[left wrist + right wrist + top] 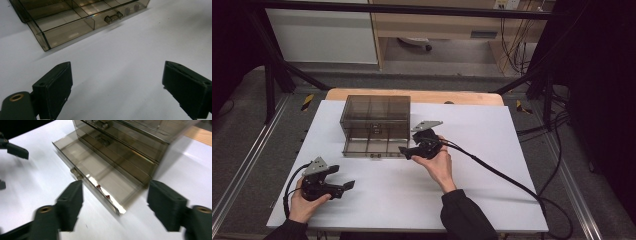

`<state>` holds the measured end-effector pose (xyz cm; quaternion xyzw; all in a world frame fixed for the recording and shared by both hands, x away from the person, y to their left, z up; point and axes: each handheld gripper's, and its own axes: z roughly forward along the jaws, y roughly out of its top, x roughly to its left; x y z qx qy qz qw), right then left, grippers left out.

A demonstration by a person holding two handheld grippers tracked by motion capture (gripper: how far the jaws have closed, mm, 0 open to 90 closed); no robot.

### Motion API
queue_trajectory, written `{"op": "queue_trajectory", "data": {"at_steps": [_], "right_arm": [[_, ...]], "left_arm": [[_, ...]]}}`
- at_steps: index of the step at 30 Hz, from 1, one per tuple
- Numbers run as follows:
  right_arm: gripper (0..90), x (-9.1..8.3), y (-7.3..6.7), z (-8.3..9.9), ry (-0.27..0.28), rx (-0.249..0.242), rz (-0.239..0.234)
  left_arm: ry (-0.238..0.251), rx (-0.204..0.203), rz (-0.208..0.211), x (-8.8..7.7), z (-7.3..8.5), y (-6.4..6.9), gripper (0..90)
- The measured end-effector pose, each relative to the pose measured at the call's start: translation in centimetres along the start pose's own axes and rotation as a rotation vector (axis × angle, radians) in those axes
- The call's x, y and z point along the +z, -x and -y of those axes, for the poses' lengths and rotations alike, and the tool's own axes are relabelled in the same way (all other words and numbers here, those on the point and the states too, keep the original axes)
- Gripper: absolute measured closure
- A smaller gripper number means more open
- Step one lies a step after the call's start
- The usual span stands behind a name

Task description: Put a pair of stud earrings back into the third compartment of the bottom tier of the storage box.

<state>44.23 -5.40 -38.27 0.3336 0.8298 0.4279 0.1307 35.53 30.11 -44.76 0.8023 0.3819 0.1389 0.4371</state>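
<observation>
a: left gripper (pixel 346 186) sits low at the near left of the white table (pixel 492 165), jaws spread wide, nothing between them. the left hand (pixel 304 202) wraps its body.

b: and the right gripper (pixel 404 151)?

a: up ahead of the left one, jaws wide apart too, empty, right at the front right corner of the pulled-out drawer (pixel 372 145). the right hand (pixel 439 162) cradles it from below.

b: where's the box from there?

a: the smoky clear drawer cabinet (pixel 376 112) stands just beyond the right gripper's tips, well ahead of the left one. its bottom drawer is out, front edge facing both grippers. in the left gripper view the drawer's dividers and small handle (pixel 113 17) are sharp, across an open stretch of bare tabletop.

b: room to move?

a: plenty. bare white surface between the two grippers and all out to the right of the right one, up to the table edge. the right gripper's cable (pixel 492 172) trails off that way.

b: any writing?

a: none i can read. in the right gripper view, small reddish bits (pixel 102 192) sit by the drawer's front wall, too blurred to name.
</observation>
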Motion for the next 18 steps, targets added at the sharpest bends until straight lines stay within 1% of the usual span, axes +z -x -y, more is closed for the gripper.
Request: {"op": "queue_trajectory", "data": {"at_steps": [4, 5, 9, 15, 18], "right_arm": [[16.6, -2.0, 0.5, 1.4, 0.022, 0.002, 0.016], [13.8, -2.5, 0.6, 1.8, 0.023, 0.008, 0.014], [7.6, -4.1, 1.2, 3.5, 0.020, 0.041, -0.006], [3.9, -6.2, 1.9, 6.6, 0.023, 0.057, -0.004], [3.0, -7.1, 2.3, 7.9, 0.024, 0.066, 0.007]], "left_arm": [[-0.001, 0.000, -0.001, 0.0, 0.0, 0.0, 9.2], [0.000, 0.000, -0.001, 0.0, 0.0, 0.0, 9.2], [-0.001, 0.001, -0.002, 0.1, 0.0, 0.0, 9.1], [-0.004, 0.002, -0.002, 0.1, 0.0, 0.0, 9.1], [-0.007, 0.003, -0.003, 0.1, 0.0, 0.0, 9.1]]}}
